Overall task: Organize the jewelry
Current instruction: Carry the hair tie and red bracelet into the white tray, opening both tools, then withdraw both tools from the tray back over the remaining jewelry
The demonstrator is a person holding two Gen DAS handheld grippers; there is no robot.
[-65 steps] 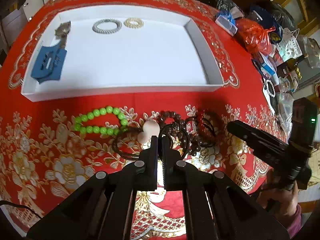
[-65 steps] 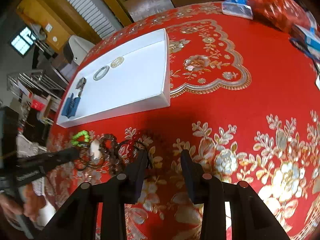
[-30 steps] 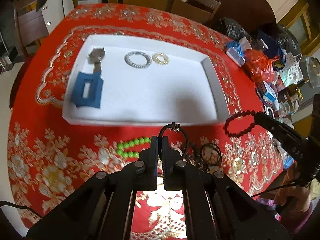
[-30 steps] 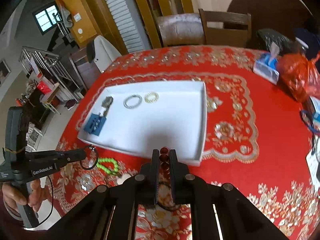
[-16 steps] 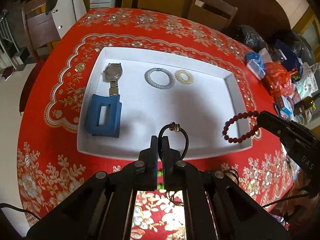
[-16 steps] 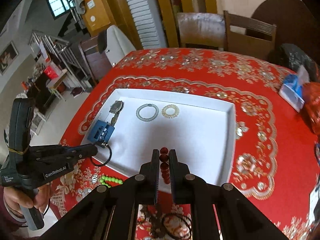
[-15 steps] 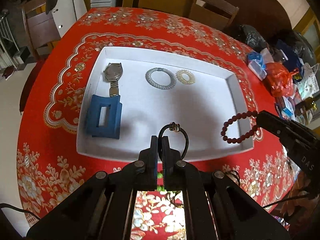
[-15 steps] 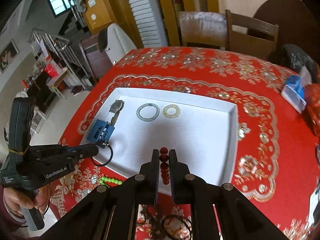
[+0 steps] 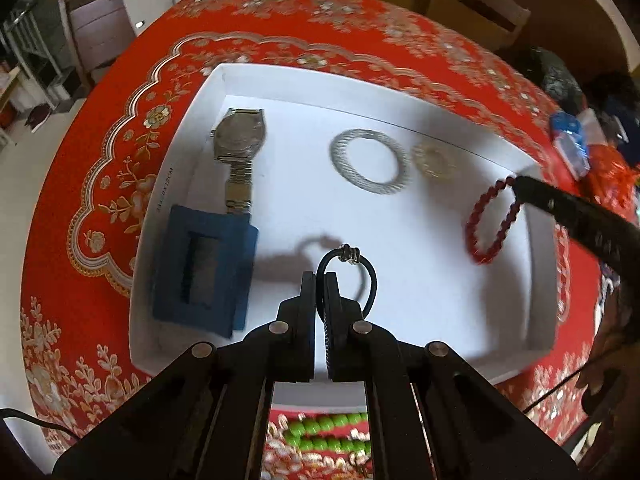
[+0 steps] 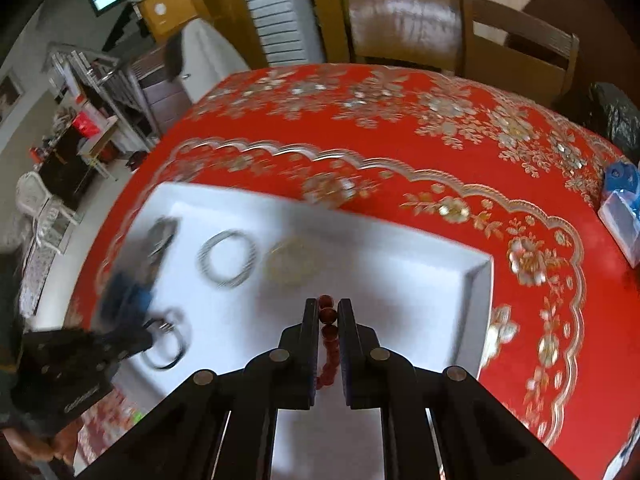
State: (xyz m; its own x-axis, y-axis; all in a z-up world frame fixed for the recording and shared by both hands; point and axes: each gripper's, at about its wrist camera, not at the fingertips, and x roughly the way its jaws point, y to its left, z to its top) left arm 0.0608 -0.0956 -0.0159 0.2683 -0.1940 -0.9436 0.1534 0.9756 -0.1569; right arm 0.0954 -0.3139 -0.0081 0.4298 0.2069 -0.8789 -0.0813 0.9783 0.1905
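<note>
A white tray (image 9: 540, 280) lies on the red tablecloth and holds a watch (image 9: 239, 136), a blue box (image 9: 204, 276), a silver ring bracelet (image 9: 370, 160) and a gold ring bracelet (image 9: 434, 159). My left gripper (image 9: 319, 278) is shut on a black cord bracelet (image 9: 370, 276) and holds it above the tray's middle. My right gripper (image 10: 328, 306) is shut on a red bead bracelet (image 10: 329, 332), which hangs over the tray's right part (image 9: 490, 220). The left gripper also shows in the right wrist view (image 10: 136, 340) with the cord bracelet (image 10: 170, 346).
A green bead bracelet (image 9: 328, 434) lies on the cloth in front of the tray. Bags and small packets (image 9: 572, 148) crowd the table's right side. Wooden chairs (image 10: 460, 36) stand behind the table.
Both grippers have moved forward over the tray with their bracelets. The tray contents look larger and closer. The red bead bracelet now hangs over the tray's right part.
</note>
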